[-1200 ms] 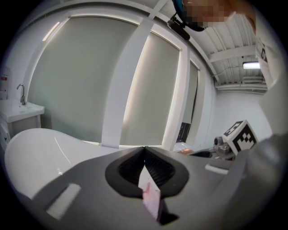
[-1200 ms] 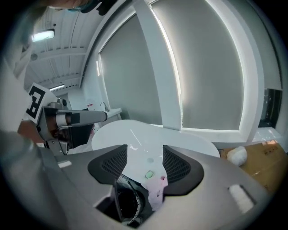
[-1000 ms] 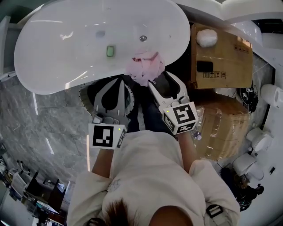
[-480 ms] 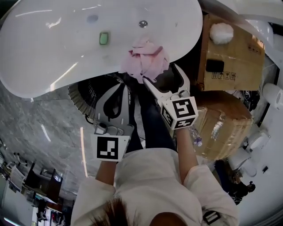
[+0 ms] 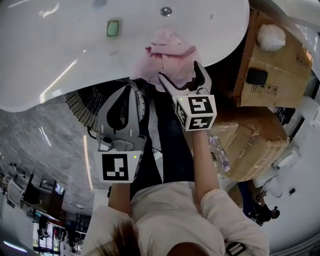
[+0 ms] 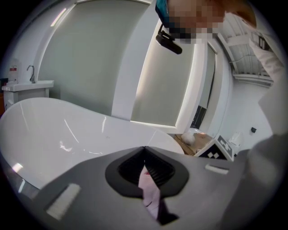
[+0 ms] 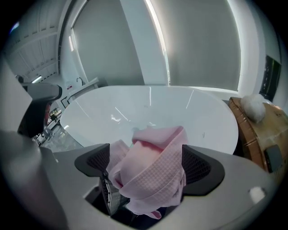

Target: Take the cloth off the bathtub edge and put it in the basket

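Pink waffle-weave cloth [image 7: 153,170] sits bunched between the two jaws of our right gripper [image 7: 144,164]. Those jaws have just been opening and now stand spread wide. The bundle fills most of the gap and brushes the pad on the view's right, but neither pad squeezes it.

From the head view, the cloth [image 5: 170,57] shows against the near rim of the white bathtub [image 5: 75,55], just ahead of the right gripper [image 5: 180,71]. We cannot tell whether it rests on anything below.

Our left gripper [image 5: 131,91] is beside the right one. Its jaws are pressed together at the tips with nothing pinched between them, as the left gripper view [image 6: 144,150] confirms. It hangs over a dark ribbed basket [image 5: 82,102], which stands on the grey marble floor [image 5: 40,145] close under the tub's rim, to the left of the cloth.

Inside the tub we see a small green object [image 5: 113,27] and a round metal drain [image 5: 165,11]. To the right stands a cardboard box [image 5: 280,70] with a white fluffy ball [image 5: 271,36] on top.
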A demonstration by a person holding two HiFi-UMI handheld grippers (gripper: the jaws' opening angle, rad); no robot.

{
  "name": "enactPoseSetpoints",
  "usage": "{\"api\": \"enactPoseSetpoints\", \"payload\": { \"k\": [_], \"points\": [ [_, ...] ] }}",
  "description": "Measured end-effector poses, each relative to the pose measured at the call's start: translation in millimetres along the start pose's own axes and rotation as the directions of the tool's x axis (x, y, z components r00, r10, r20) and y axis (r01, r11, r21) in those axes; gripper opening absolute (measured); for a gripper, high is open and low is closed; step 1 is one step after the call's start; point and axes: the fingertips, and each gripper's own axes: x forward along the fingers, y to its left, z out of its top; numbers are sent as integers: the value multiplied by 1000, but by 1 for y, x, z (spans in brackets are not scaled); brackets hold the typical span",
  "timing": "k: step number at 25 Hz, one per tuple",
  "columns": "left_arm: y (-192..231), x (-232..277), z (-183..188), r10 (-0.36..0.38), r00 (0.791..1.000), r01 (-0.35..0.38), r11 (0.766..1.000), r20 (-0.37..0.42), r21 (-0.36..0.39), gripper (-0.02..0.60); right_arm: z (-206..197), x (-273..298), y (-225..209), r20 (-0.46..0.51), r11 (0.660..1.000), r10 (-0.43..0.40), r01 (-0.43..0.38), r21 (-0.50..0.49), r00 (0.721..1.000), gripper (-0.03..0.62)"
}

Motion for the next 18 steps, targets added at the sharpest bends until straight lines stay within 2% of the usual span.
{"api": "enactPoseSetpoints", "payload": {
  "k": [2, 5, 15, 18],
  "points": [
    [1, 4, -7, 3, 1000, -3, 1000, -10, -7, 8, -14, 11, -2, -39, 1000, -4, 3, -12, 999, 486],
    [-1, 6, -16, 3, 1000, -4, 1000, -30, -21, 8, -33, 27, -5, -82, 998, -22, 16, -66, 996, 486],
    [-13, 12, -19, -13, 999, 12, 999, -44, -38, 8, -42, 37, -6, -22, 985, -54, 50, -164, 998, 477],
    [-15, 11, -19, -15, 999, 13, 999, -41, -40, 8, -43, 37, -1, -43, 978, -44, 34, -208, 998, 427]
  ]
}}
